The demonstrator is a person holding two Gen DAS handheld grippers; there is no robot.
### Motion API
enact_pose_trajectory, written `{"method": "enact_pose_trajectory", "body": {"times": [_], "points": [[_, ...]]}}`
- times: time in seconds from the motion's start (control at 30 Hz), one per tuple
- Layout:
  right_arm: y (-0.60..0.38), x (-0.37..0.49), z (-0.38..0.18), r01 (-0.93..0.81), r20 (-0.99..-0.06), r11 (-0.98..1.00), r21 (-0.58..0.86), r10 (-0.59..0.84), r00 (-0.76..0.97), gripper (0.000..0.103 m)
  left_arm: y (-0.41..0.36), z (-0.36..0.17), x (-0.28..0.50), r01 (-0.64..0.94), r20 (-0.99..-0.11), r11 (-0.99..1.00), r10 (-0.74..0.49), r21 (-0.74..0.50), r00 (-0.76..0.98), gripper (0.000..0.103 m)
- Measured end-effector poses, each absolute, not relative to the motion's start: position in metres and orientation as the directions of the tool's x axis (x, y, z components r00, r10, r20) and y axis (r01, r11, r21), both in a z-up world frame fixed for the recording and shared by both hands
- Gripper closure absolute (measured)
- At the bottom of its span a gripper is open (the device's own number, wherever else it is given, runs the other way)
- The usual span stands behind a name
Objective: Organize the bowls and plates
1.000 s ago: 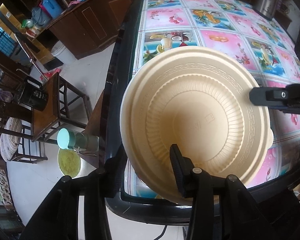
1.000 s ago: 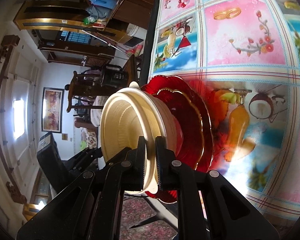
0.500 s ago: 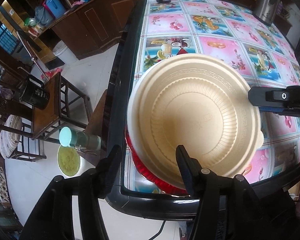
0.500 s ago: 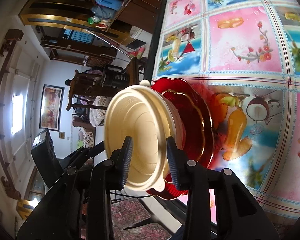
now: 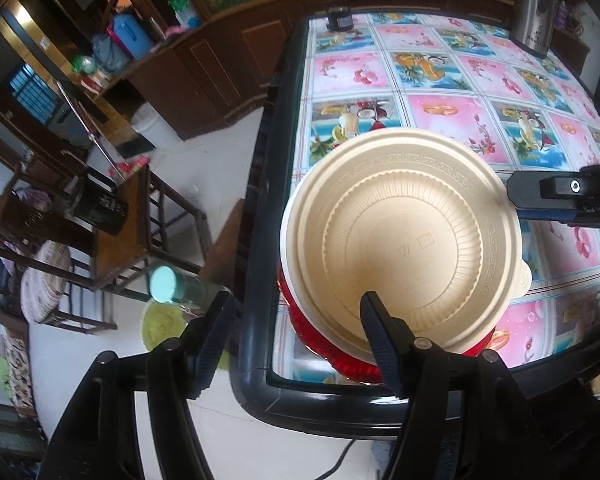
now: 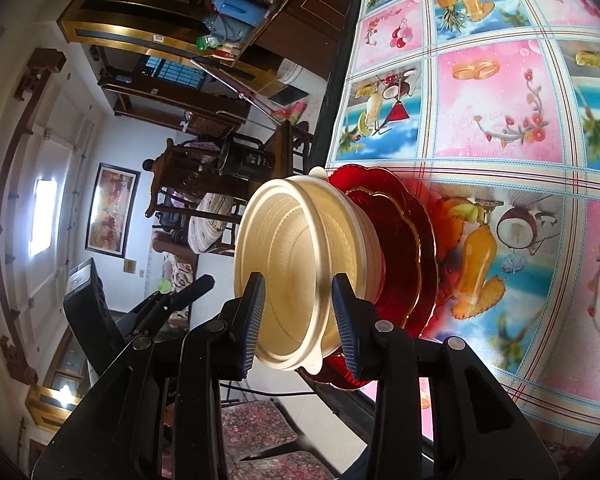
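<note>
From the left wrist: the left gripper (image 5: 296,320) has just been spreading, its jaws wide and off the cream ribbed plastic bowl (image 5: 404,240), which sits on the red scalloped glass plates (image 5: 340,364) at the table's six o'clock edge.

From the right wrist: the right gripper (image 6: 298,312) is parted, straddling the bowl's rim without pinching.

Daylight is glaring through a small bright window (image 6: 43,216) in the white wall beside a framed painting (image 6: 110,210), while dark wooden chairs (image 5: 112,240) are standing on the pale tiled floor (image 5: 204,176) before a brown wooden cabinet (image 5: 220,68).
</note>
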State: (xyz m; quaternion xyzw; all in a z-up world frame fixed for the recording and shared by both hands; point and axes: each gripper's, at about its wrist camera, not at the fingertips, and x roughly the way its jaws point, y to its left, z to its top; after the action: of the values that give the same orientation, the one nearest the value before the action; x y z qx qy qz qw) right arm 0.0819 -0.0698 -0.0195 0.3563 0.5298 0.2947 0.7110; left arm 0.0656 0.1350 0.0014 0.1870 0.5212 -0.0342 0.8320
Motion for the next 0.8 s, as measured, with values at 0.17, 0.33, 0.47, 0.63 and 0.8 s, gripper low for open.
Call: {"method": "enact_pose_trajectory", "body": {"times": [0.17,0.33,0.47,0.63,0.8], "points": [[-0.070,0.083,-0.020,-0.045,-0.541,0.570,0.821,0.799,0.263,0.068,0.125,0.010,0.054,0.236,-0.831,0.908,0.181,0.347,0.526,0.037],[-0.072,0.081,-0.017,-0.056,-0.541,0.573,0.818,0.798,0.265,0.068,0.124,0.018,0.041,0.184,-0.784,0.914,0.192,0.362,0.590,0.037],[-0.073,0.078,-0.013,-0.078,-0.543,0.583,0.809,0.791,0.280,0.068,0.124,0.025,0.030,0.112,-0.722,0.922,0.210,0.370,0.659,0.036],[-0.074,0.073,-0.006,-0.119,-0.559,0.612,0.782,0.773,0.300,0.068,0.121,0.030,0.017,0.058,-0.673,0.939,0.199,0.339,0.713,0.033],[-0.074,0.066,-0.005,-0.148,-0.570,0.631,0.762,0.761,0.311,0.068,0.115,0.035,0.008,0.025,-0.634,0.951,0.187,0.309,0.750,0.032]]}}
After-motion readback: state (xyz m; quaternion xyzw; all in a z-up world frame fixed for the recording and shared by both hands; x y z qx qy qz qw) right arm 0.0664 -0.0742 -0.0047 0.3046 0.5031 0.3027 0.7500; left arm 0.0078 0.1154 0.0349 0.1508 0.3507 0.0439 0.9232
